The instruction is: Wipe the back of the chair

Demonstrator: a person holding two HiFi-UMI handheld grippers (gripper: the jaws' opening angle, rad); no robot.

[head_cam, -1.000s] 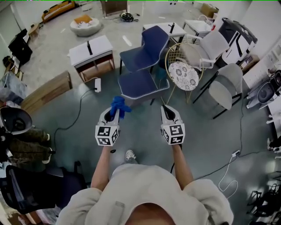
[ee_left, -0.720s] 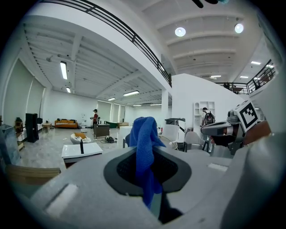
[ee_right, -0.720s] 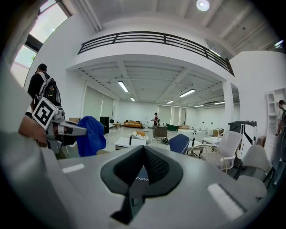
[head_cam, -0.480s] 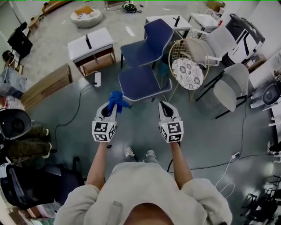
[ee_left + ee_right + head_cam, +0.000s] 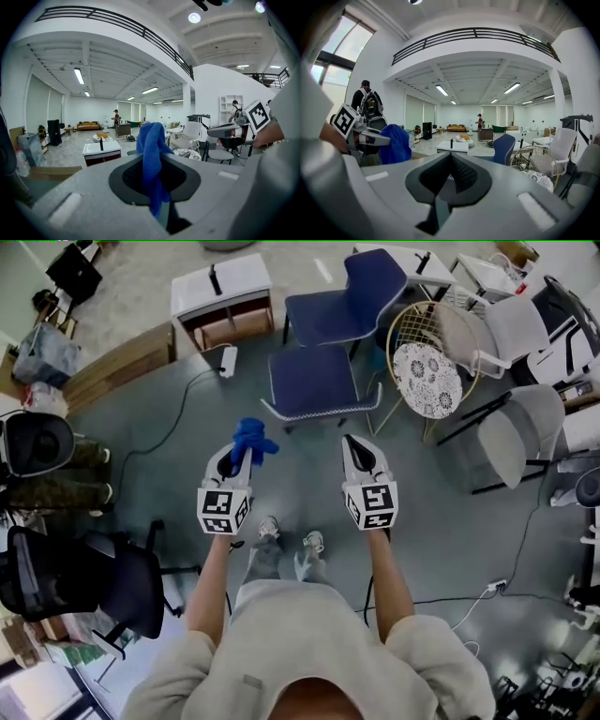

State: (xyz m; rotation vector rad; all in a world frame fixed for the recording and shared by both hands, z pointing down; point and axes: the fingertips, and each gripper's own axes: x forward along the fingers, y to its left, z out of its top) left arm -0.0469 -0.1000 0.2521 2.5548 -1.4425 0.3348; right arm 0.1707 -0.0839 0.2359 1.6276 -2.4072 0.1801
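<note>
Head view: person stands on the grey floor [image 5: 169, 474], both arms out in front, one claw per hand. On the person's left, the left claw [image 5: 234, 452] is clamped on a blue cloth [image 5: 251, 439]. The cloth bunches up past the tips and pokes fwd toward the chairs. Left gripper view agrees: cloth runs down thru the slot btwn the jaws, pinched there, w/ its top end flopping over above them. On the other side, the right claw [image 5: 350, 441] has its jaws together w/ nothing btwn them; right gripper view shows the dark slot closed on itself. The two claws are level w/ each other, well apart, and touch no furniture.

A blue chair [image 5: 314, 381] sits just ahead of the claws, seat up, w/ a metal rail along its near edge. The cloth is near it but apart from it. A 2nd blue chair [image 5: 364, 292] stands right behind the first. Can't tell which one the task means. To the right: a gold wire chair [image 5: 405, 322] w/ a round lace-pattern cushion [image 5: 427, 381], then grey chairs [image 5: 511, 442]. A white table [image 5: 221, 282] is at upper left, w/ a power strip [image 5: 227, 360] on the floor beside it. A black office chair [image 5: 112, 582] is at lower left, near the person's left elbow. The person's shoes [image 5: 270, 527] show below the claws.
</note>
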